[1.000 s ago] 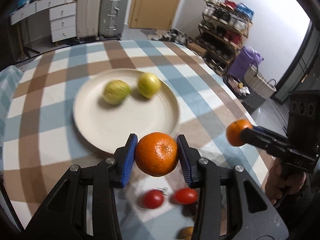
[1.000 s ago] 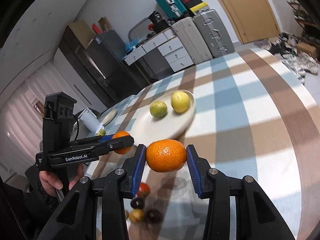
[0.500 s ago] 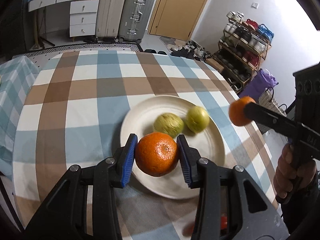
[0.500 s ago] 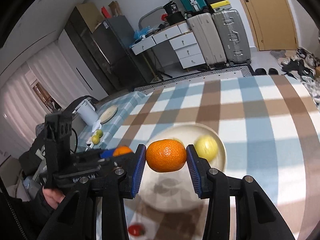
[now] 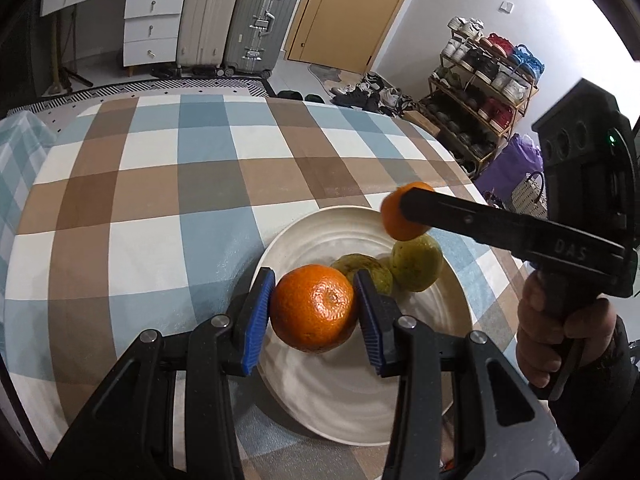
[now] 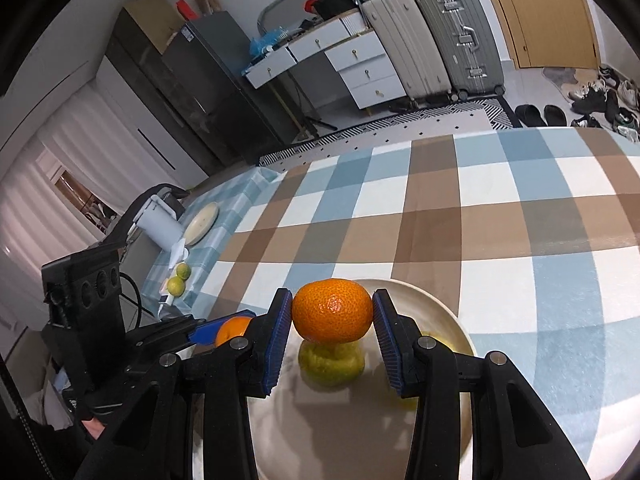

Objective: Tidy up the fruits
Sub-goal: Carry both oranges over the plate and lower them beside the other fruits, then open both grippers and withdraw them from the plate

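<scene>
My left gripper is shut on an orange and holds it above the near left part of the white plate. Two green fruits lie on the plate behind it. My right gripper is shut on another orange above the same plate, over a green fruit. In the left wrist view the right gripper comes in from the right with its orange. The left gripper also shows in the right wrist view.
The plate sits on a table with a blue, brown and white checked cloth. A side surface at the left holds two small green fruits, a kettle and a small plate. Suitcases and drawers stand behind.
Both grippers have moved with their oranges from over the table's near edge to above the plate. The red tomatoes seen earlier are out of view.
</scene>
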